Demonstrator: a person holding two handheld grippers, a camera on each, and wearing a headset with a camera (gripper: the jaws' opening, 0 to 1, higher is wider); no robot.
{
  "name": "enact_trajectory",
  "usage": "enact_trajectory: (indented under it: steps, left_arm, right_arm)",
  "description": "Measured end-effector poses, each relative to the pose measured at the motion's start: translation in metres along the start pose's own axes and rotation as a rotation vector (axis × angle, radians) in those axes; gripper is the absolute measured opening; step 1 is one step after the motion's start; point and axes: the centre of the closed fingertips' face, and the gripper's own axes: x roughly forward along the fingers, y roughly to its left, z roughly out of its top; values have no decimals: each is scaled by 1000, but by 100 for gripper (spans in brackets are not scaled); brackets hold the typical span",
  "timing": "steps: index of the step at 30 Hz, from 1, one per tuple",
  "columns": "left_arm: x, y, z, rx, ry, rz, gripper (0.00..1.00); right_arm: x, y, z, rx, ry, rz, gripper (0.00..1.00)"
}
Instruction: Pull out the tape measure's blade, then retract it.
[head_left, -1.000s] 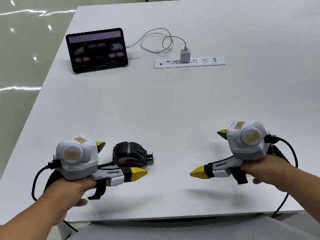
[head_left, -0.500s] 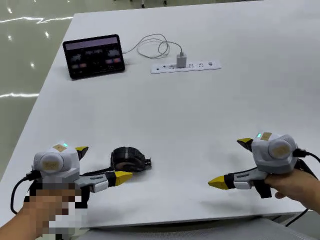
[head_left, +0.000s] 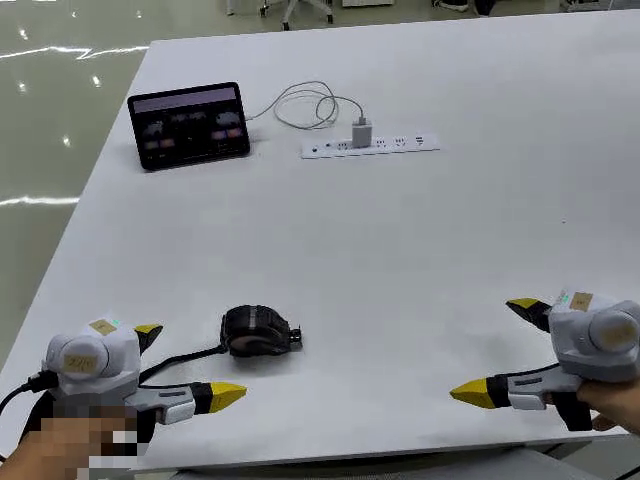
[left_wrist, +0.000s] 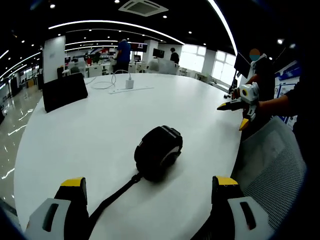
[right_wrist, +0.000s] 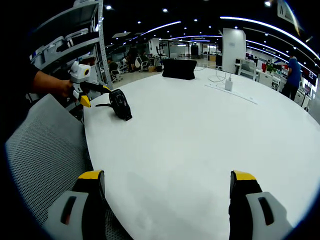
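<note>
- The left grey-and-white handheld gripper with yellow tips (head_left: 187, 360) has drawn back toward the near edge of the white table (head_left: 400, 250). A second ago its tip sat just beside the case. Its jaws stand wide apart, holding nothing.
- The black, rounded tape measure case (head_left: 255, 331) lies flat near the table's front left, ahead of the left jaws. Its blade is fully inside and its dark strap (left_wrist: 112, 200) trails toward that gripper.
- The right matching gripper (head_left: 496, 348) has also moved outward, well apart from the case, with its jaws spread and empty.
- With both grippers backing off and no blade showing, the pull-and-retract looks either finished or not yet begun.
</note>
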Motion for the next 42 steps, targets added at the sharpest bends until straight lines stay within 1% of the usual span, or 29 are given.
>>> enact_trajectory:
  steps: [2,5,6,7,8,10,12,14,17,20,22,26,29,34,42]
  left_arm:
    - [-3,0,0,-8,-6,0,100]
    - [-6,1,-1,-7,-1,-1,100]
    - [-7,1,-2,-2,8,3,100]
    - [-8,2,-5,-6,28,12,100]
    - [-10,1,-6,-5,30,10,100]
    - [-12,-1,-4,1,17,3,100]
    - [-13,-1,-4,3,27,2,100]
    - [-14,-2,-3,4,24,-9,100]
    - [-16,-1,-1,3,26,-12,100]
    - [-16,0,-1,-5,26,-19,100]
    - [-16,1,-2,2,26,-19,100]
    - [-16,3,-7,-17,52,-25,100]
    - [-16,3,-6,-31,45,-28,100]
    - [-16,2,-5,-26,45,-36,100]
    - [-18,4,-3,-27,36,-35,100]
  right_arm:
    - [-5,0,-3,4,4,-11,100]
    - [-12,-1,-5,11,4,-17,100]
    - [-15,-1,-6,14,4,-21,100]
    - [-18,0,-4,15,3,-25,100]
    - [-21,0,-4,15,3,-28,100]
    - [-25,0,-4,22,0,-30,100]
    - [-28,1,-5,24,0,-29,100]
    - [-30,-1,-8,19,5,-32,100]
    - [-35,0,-8,17,9,-35,100]
    - [-37,-3,-10,16,15,-38,100]
    - [-38,-3,-12,15,20,-37,100]
    - [-39,-4,-15,13,28,-37,100]
    - [-38,-4,-16,23,30,-34,100]
    - [-36,-2,-16,30,26,-32,100]
    - [-39,-4,-13,27,21,-38,100]
